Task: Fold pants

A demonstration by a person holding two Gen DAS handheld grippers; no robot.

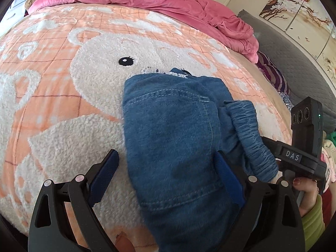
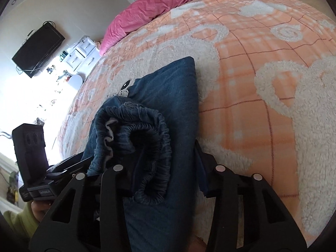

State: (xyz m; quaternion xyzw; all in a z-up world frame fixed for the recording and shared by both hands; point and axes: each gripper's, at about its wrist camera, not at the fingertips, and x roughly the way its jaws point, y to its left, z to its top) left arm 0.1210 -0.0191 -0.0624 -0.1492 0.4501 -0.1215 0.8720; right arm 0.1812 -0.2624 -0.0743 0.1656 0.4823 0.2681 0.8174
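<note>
Blue denim pants (image 1: 174, 138) lie folded in a bundle on the peach and white fleece blanket (image 1: 63, 96). Their elastic waistband (image 1: 252, 138) curls up at the right side. My left gripper (image 1: 166, 178) is open, its blue-padded fingers (image 1: 105, 174) straddling the near end of the pants. In the right wrist view the pants (image 2: 172, 96) run forward with the waistband (image 2: 147, 147) bunched on top. My right gripper (image 2: 159, 178) is open around that end; its left finger is hidden under denim. The right gripper's body (image 1: 300, 157) shows in the left wrist view.
A pink duvet (image 1: 168, 2) is heaped along the far edge of the bed. A grey headboard (image 1: 294, 58) and striped pillow (image 1: 273, 73) stand at the right. A wall television (image 2: 37, 50) and white drawers (image 2: 82, 52) lie beyond the bed's left side.
</note>
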